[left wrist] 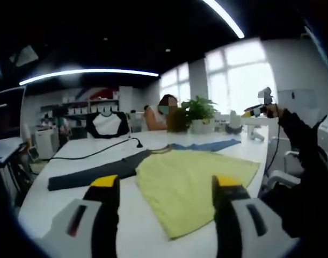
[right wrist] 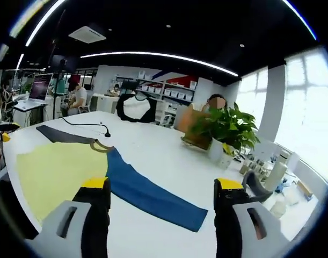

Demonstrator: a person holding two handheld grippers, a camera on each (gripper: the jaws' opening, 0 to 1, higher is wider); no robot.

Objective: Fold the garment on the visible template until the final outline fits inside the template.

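Garment first: a long-sleeved cloth top with a yellow-green body (left wrist: 193, 185), one dark grey sleeve (left wrist: 94, 173) and one blue sleeve (right wrist: 147, 194), lies spread flat on the white desk (left wrist: 62, 201), both sleeves stretched straight out to either side. No fold shows anywhere in it, so I judge the task to be at its very start, with every fold yet to make. I cannot pick out a template outline under or around the cloth in either view.

Nearest in the left gripper view, the left tongs (left wrist: 166, 188) hang above the hem with the jaws apart and nothing between them. In the right gripper view, the right tongs (right wrist: 162, 189) hover over the blue sleeve, likewise spread wide and holding nothing.

Past the collar, a black cable (right wrist: 83, 125) trails across the desk. Farther on stands a green leafy potted plant (right wrist: 225, 131), with a seated person (right wrist: 198, 115) behind it, and a black-and-white top on a bust (right wrist: 136, 107).
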